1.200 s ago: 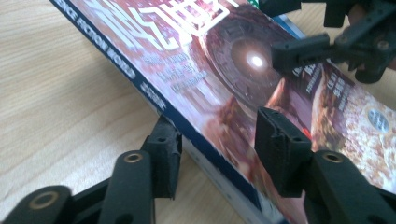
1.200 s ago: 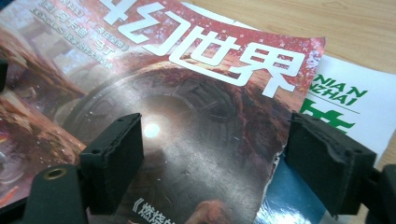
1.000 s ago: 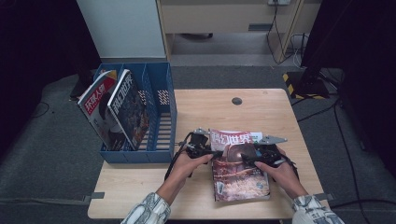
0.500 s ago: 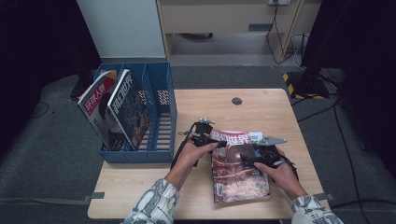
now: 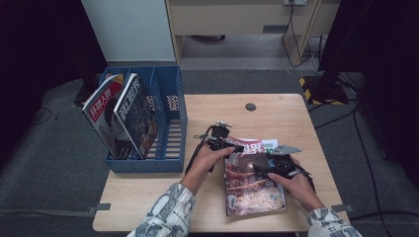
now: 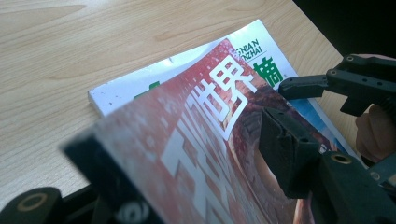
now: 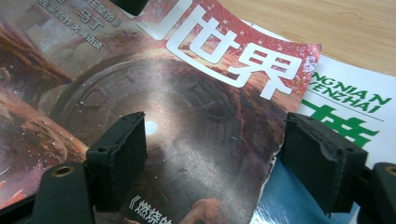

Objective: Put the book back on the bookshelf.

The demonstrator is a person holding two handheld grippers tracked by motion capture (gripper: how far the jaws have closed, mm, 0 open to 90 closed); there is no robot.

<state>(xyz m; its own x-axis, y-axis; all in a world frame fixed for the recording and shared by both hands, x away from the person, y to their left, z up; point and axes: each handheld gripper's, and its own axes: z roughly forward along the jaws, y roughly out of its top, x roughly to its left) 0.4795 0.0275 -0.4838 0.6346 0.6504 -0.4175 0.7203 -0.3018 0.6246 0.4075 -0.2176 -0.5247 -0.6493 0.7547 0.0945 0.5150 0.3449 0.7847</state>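
High view: red magazine [image 5: 252, 180] flat on table [image 5: 286, 116], near right part, on top of white magazine [image 5: 264, 143] peeking out at far edge. Left claw [image 5: 228, 146] at red cover's far left corner; left gripper view: corner lifted between spread jaws, grip uncertain. Right claw [image 5: 261, 169] over cover middle, jaws spread, nothing pinched. Blue file rack [image 5: 170, 123] at left with two upright magazines [image 5: 121, 116].

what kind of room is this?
Probably a lab or office recording corner: a small wooden table on grey carpet, a blue file rack holding magazines, and cables on the floor behind.
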